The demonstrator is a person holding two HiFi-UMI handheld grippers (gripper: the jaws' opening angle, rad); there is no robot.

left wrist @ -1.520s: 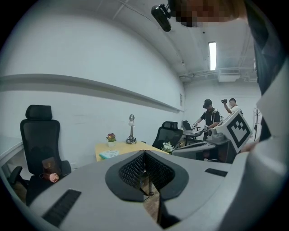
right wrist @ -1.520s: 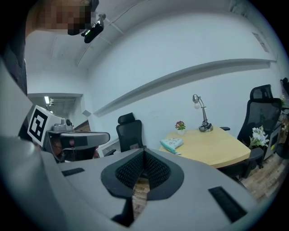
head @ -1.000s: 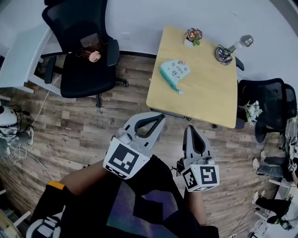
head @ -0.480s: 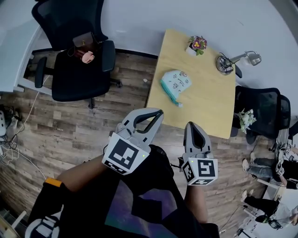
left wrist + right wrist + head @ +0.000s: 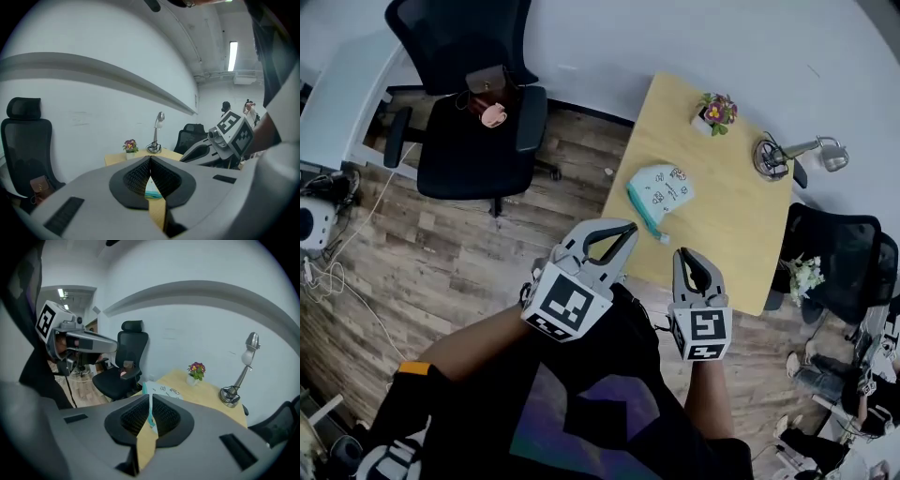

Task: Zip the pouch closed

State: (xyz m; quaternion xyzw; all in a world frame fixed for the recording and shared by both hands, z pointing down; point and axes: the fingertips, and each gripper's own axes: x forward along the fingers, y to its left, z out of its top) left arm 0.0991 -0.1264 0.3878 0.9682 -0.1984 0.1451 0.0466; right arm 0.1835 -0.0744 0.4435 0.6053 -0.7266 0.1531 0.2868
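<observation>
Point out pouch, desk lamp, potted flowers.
pouch (image 5: 664, 189): head view, middle of its printed face.
desk lamp (image 5: 766, 157): head view, on its round base.
potted flowers (image 5: 719, 108): head view, on the blossoms.

Body notes:
- black top (image 5: 609, 412), purple and teal angular print on front, lower centre of head view
- orange band (image 5: 412, 368) at sleeve edge, lower left
- left gripper (image 5: 628, 228): pale grey shell, black ribbed pads, white marker cube (image 5: 570, 305) with black squares
- right gripper (image 5: 689, 253): same grey shell, black pads, own cube (image 5: 703, 336); dark rectangular slots on shell in gripper views
</observation>
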